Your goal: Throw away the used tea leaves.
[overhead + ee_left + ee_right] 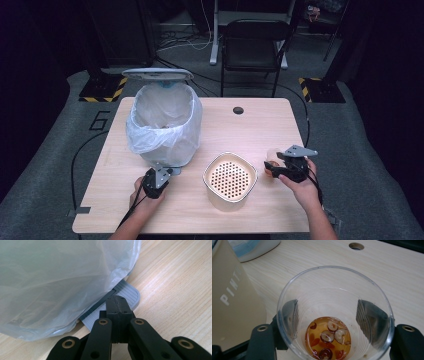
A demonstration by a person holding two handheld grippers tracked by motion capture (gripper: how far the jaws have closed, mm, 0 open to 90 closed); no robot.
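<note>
Jaws of the right gripper (329, 322) pinch a clear plastic cup (334, 312) by its sides, the cup held just right of the beige strainer pot (229, 180) with amber liquid and sliced fruit pooled in its bottom. Pressed together and empty, the left gripper (117, 303) bears on the grey pedal (125, 293) of the bagged bin (164, 120), whose lid stands open. Squeezing the thin cup harder could buckle it and slop liquid onto the table (260, 125); easing off the pedal would likely drop the lid.

Clear cup (335, 315) is showing amber liquid with red-brown slices. Cream container (229, 180) is showing a dotted perforated top. Bin liner (162, 125) is appearing translucent white; ribbed pedal (125, 293) grey; surface (260, 125) pale wood-grained.
</note>
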